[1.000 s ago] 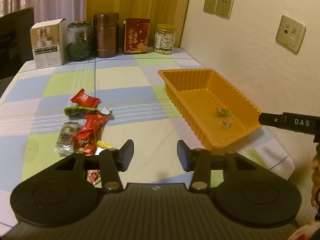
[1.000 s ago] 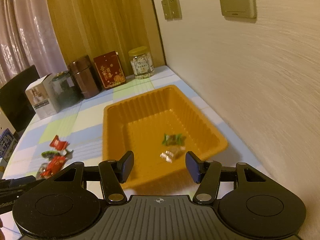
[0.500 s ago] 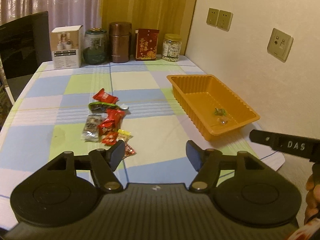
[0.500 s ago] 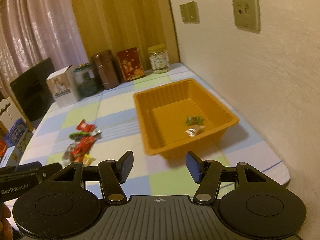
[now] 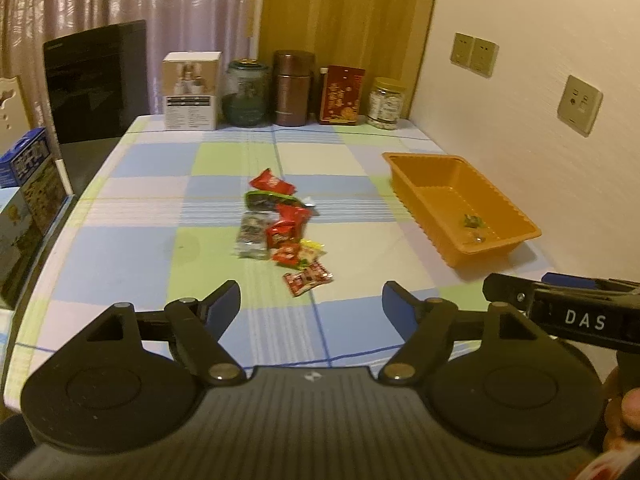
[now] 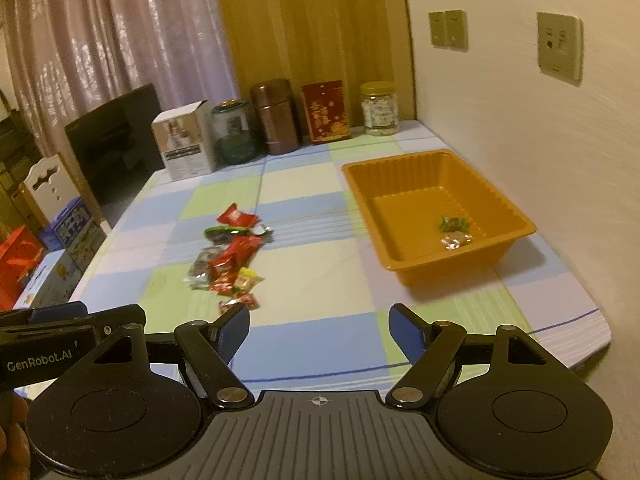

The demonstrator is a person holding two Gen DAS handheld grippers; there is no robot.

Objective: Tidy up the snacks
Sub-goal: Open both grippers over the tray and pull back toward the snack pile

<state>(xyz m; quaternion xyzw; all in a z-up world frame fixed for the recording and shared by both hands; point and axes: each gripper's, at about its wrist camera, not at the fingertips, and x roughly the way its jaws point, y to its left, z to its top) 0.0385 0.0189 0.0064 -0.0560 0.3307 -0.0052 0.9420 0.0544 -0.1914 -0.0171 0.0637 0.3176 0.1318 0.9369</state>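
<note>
A pile of wrapped snacks (image 5: pixel 280 232) (image 6: pixel 232 260), mostly red packets with a green one and a silvery one, lies mid-table on the checked cloth. An orange plastic tray (image 5: pixel 436 168) (image 6: pixel 404 172) stands at the right by the wall and holds two small sweets (image 5: pixel 474 226) (image 6: pixel 454 230). My left gripper (image 5: pixel 312 300) hovers near the table's front edge, short of the pile; its jaws are opening and nothing is between them. My right gripper (image 6: pixel 320 328) hangs beside it, in front of the tray; its jaws are opening too, with nothing between them.
Along the back edge stand a white box (image 5: pixel 192 92), a green glass jar (image 5: pixel 246 96), a brown canister (image 5: pixel 292 88), a red box (image 5: pixel 340 96) and a clear jar (image 5: pixel 386 102). A dark chair (image 5: pixel 96 80) and blue boxes (image 5: pixel 28 160) sit at the left. The wall (image 5: pixel 520 120) bounds the right.
Both grippers have pulled back from the tray and pile toward the table's front edge, so more of the table shows. Both sets of jaws have spread wider.
</note>
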